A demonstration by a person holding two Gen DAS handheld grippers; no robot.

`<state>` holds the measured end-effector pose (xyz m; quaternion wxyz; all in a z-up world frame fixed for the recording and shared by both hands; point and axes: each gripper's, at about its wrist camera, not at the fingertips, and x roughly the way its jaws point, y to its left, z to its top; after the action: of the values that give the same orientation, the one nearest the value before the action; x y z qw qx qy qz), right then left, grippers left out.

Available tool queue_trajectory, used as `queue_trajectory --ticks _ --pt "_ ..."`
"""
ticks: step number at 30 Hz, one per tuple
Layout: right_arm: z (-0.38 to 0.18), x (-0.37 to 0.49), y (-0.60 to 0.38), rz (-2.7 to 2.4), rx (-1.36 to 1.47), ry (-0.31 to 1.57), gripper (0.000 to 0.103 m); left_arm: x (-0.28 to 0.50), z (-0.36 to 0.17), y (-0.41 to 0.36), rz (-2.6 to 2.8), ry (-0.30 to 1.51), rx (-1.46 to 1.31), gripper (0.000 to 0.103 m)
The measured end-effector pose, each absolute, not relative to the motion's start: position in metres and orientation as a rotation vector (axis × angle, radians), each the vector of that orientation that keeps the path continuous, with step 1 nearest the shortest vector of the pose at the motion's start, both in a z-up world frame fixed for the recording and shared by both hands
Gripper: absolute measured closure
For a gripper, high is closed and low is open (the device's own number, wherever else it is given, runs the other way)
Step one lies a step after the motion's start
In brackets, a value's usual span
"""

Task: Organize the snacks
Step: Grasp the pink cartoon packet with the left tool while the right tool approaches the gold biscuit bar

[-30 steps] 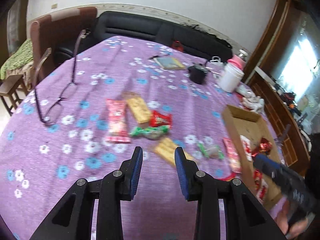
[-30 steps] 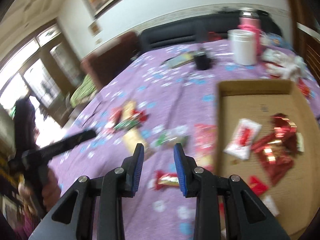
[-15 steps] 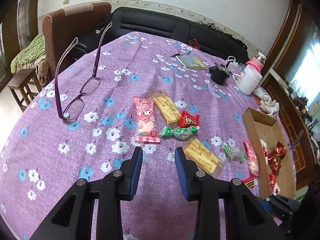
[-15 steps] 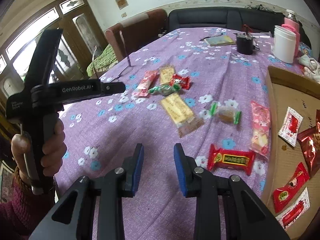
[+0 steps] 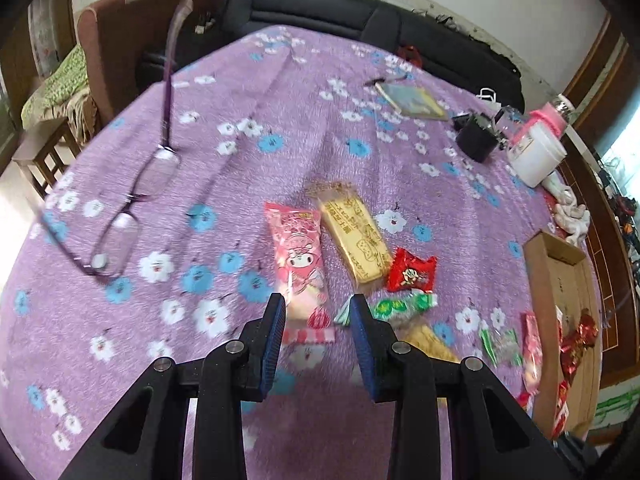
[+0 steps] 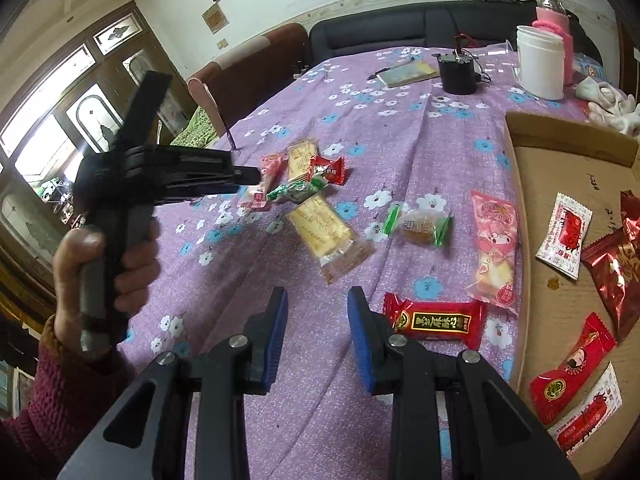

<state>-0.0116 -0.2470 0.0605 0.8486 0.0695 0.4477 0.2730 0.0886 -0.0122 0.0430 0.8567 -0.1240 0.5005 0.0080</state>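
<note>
Snacks lie on a purple flowered tablecloth. My left gripper is open and empty, just above the near end of a pink cartoon snack pack. Beside the pack lie a yellow biscuit pack, a red candy and a green-white candy. My right gripper is open and empty above bare cloth, left of a red bar. A second yellow pack, a green-ended candy and another pink pack lie ahead. The cardboard box holds several red and white packets.
Purple glasses lie at the left of the table. A black cup, a white jar, a pink bottle and a notebook stand at the far end. A sofa and an armchair lie beyond the table.
My left gripper moved forward and down, close over the pink pack. My right gripper shifted slightly nearer the table, so the red bar sits closer to its right finger.
</note>
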Motion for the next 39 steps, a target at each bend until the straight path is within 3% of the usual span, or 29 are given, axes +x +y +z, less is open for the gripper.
queue_trajectory --ticks 18,21,39 --pt "0.058 -0.014 -0.231 0.580 0.047 0.916 0.073 0.102 0.029 -0.006 0.073 0.946 -0.208 0.073" --pt "0.056 -0.009 -0.220 0.592 0.030 0.952 0.064 0.097 0.036 0.000 0.057 0.919 -0.221 0.073" --pt "0.036 0.062 -0.158 0.462 -0.181 1.030 0.056 0.075 0.058 -0.009 -0.045 0.846 -0.208 0.073"
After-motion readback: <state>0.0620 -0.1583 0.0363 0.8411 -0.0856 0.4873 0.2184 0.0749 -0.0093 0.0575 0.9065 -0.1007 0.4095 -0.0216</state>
